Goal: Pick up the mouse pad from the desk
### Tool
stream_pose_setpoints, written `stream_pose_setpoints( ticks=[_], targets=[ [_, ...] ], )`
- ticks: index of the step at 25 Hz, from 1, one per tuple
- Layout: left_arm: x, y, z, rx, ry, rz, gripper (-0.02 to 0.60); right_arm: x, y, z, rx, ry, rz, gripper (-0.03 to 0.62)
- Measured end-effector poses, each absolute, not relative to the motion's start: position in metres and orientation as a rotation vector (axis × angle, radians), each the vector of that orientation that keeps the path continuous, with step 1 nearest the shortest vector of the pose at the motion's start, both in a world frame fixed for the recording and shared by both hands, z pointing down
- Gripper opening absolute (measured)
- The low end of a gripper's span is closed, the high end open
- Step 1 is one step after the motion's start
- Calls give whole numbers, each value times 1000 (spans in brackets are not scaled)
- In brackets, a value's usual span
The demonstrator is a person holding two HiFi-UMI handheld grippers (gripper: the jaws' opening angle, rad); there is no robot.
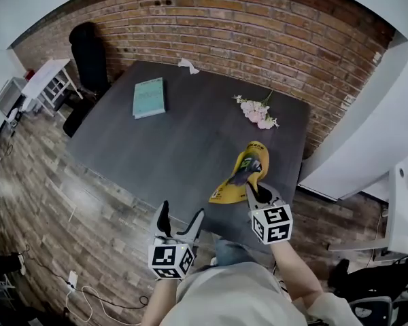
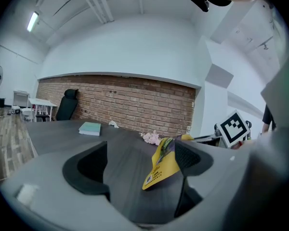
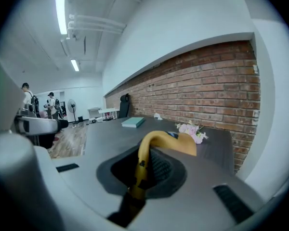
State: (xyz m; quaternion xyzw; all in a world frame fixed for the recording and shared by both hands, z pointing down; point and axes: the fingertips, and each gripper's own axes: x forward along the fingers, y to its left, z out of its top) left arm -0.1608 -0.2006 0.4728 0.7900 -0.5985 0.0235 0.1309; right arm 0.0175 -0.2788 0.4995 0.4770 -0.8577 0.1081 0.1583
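The yellow mouse pad [image 1: 239,177] hangs bent and off the dark grey desk [image 1: 170,155], near its front right part. My right gripper [image 1: 249,180] is shut on the pad's near edge. In the right gripper view the pad [image 3: 160,141] curls up and over from between the jaws of the right gripper [image 3: 142,172]. My left gripper [image 1: 180,217] is open and holds nothing, just off the desk's front edge, left of the pad. In the left gripper view the pad [image 2: 161,170] shows beyond the jaws of the left gripper [image 2: 139,161], partly behind the right finger.
A teal book [image 1: 149,97] lies at the desk's far left, a crumpled paper [image 1: 188,64] at the far edge, pink flowers [image 1: 257,112] at the far right. A black chair [image 1: 88,60] and a white side table [image 1: 47,80] stand to the left. A brick wall runs behind.
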Motion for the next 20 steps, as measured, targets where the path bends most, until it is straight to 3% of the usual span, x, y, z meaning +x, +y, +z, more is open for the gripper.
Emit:
stream_pose_setpoints(
  ticks=[20],
  targets=[
    [-150,-136,451,2384,-1723,25,440,43,-173,420,1538,-2585,153,25]
  ],
)
